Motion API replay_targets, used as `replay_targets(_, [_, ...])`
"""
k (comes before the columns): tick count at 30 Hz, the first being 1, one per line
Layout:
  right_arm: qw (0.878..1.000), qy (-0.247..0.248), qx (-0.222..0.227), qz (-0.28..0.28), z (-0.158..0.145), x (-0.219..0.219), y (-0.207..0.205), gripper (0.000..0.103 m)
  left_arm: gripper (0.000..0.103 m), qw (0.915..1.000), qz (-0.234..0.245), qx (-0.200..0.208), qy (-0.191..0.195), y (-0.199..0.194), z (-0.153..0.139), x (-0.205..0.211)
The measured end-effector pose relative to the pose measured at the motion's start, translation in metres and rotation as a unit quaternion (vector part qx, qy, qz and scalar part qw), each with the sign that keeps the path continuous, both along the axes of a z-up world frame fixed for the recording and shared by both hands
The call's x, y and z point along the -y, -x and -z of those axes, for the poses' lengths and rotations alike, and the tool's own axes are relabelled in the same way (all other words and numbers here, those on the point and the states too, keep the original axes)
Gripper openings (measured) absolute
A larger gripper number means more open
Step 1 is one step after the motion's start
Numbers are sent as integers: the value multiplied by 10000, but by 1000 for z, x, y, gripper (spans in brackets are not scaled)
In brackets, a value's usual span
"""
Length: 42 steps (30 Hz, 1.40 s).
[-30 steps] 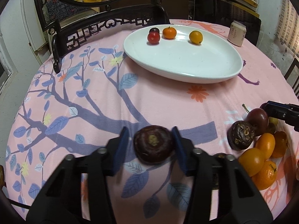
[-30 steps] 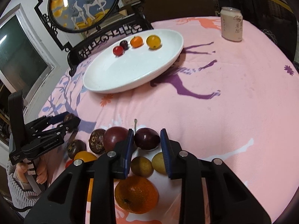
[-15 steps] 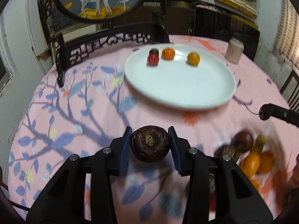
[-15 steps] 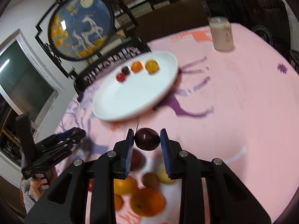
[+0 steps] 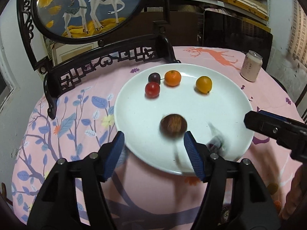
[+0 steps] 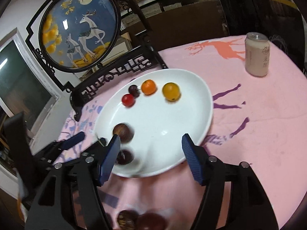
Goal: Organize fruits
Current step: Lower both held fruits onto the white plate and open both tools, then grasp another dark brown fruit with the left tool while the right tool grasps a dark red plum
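Both tools (image 5: 153, 145) (image 6: 150, 145) agape over plate (image 5: 134, 115)

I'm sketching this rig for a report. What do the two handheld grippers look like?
Both the left gripper and the right gripper are matte black plastic frames with silver screw heads. Each carries two blue ribbed finger pads. No cables or markings are visible.

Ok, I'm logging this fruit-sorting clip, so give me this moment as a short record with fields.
left gripper: open, holding nothing
right gripper: open, holding nothing
white plate: six fruits on it
far side of plate: red cherry tomato, dark cherry, tangerine, yellow-orange fruit
near side of plate: brown fruit and dark plum, both motion-blurred
drink can: upright on pink tablecloth
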State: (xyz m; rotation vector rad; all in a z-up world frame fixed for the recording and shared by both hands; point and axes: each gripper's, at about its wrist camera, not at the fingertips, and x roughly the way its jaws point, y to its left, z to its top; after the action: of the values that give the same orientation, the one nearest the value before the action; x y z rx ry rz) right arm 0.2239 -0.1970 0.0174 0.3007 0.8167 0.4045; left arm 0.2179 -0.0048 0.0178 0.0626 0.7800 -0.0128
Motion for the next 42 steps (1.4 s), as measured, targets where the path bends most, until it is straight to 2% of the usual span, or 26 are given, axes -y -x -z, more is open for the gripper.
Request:
replay_targets(6, [9997, -182, -34, 164, -3, 14, 10, 67, 71, 9998, -156, 63, 66, 11, -2, -10])
replay_targets(12, [9996, -251, -12, 154, -7, 20, 37, 67, 76, 9991, -264, -109, 306, 35, 8, -28])
replay_targets(18, [9998, -162, -20, 71, -2, 27, 71, 67, 78, 9996, -191, -156, 119, 63, 14, -30])
replay_targets(21, [9998, -134, -62, 98, 3, 33, 86, 68, 82, 9998, -119, -130, 67, 78, 15, -27])
replay_targets(27, [9997, -123, -135, 168, 8, 39, 98, 70, 82, 9997, 106, -201, 45, 103, 18, -22])
replay_targets(30, [9996, -117, -137, 211, 8, 41, 97, 74, 84, 9993, 299, -238, 55, 115, 20, -18])
replay_targets(36, [9995, -98, -194, 239, 10, 43, 96, 74, 85, 9974, 635, -297, -180, 123, 26, -1])
replay_targets(42, [9994, -82, -221, 244, 10, 43, 95, 74, 87, 9944, 981, -351, -148, 128, 28, 9])
